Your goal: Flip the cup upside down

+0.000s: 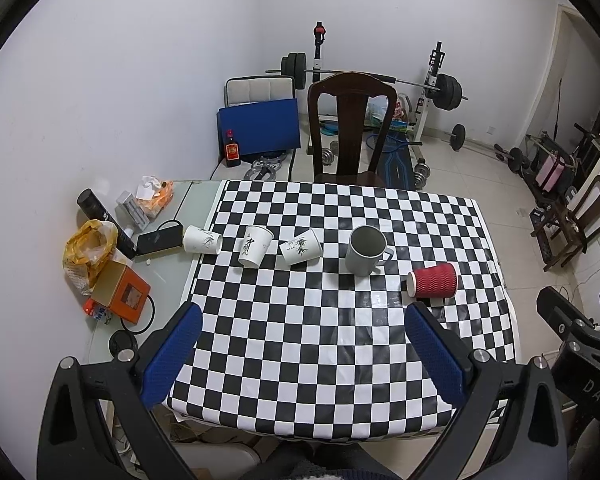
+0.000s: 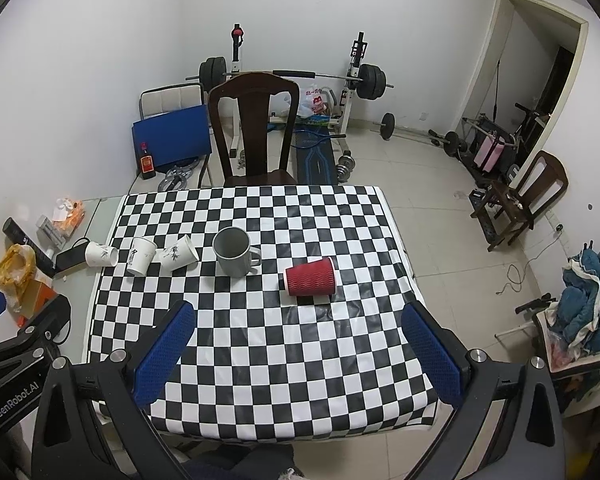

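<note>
A grey mug [image 1: 365,251] [image 2: 234,253] stands upright, mouth up, mid-table on the checkered cloth [image 1: 300,340] [image 2: 280,340]. A red ribbed paper cup [image 1: 433,280] [image 2: 310,276] lies on its side to its right. Three white paper cups stand to its left: one on its side at the cloth's edge [image 1: 202,240] [image 2: 101,254], one upright [image 1: 256,246] [image 2: 141,256], one tilted on its side [image 1: 300,247] [image 2: 178,254]. My left gripper [image 1: 304,354] and right gripper [image 2: 300,354] are both open and empty, held above the table's near edge.
Clutter lies on the bare table left of the cloth: an orange box [image 1: 120,292], a yellow bag [image 1: 88,248], a black tube [image 1: 104,218], a phone [image 1: 158,240]. A dark wooden chair [image 1: 350,128] [image 2: 256,128] stands behind the table. Weights lie beyond.
</note>
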The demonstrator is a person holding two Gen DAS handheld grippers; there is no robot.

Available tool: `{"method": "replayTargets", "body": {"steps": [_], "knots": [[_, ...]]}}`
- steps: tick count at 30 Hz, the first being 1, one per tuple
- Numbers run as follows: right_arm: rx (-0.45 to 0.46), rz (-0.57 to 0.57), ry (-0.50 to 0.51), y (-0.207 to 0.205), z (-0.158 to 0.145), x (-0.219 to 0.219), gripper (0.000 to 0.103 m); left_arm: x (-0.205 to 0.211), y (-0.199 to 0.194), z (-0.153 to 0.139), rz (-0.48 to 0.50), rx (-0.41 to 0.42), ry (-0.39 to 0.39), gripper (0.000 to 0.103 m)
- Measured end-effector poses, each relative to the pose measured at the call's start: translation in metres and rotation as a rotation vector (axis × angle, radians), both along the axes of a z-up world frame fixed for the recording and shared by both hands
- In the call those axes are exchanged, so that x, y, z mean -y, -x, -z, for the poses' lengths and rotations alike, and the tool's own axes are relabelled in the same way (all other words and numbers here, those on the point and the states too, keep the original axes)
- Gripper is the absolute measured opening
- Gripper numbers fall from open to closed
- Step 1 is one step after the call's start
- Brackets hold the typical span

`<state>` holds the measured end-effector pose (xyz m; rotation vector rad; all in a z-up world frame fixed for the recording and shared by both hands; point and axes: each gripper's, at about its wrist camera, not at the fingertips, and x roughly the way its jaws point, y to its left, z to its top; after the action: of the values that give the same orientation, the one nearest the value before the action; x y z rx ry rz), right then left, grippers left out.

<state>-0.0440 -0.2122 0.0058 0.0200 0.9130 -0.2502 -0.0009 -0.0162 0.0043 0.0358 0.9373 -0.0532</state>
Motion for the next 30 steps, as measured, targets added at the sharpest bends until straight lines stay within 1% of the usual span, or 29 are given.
{"method": "replayTargets", "body": {"steps": [9, 30], "knots": [[0.004, -0.002, -0.002, 0.0, -0.001, 0.0002, 0.103, 0.0105, -0.0005, -0.0015, 0.0, 0.003, 0.001, 0.103], [0.008, -0.003, -0.002, -0.0013, -0.003, -0.0032, 0.103, 0.009, -0.0003, -0.002, -0.002, 0.002, 0.007, 0.103]]}}
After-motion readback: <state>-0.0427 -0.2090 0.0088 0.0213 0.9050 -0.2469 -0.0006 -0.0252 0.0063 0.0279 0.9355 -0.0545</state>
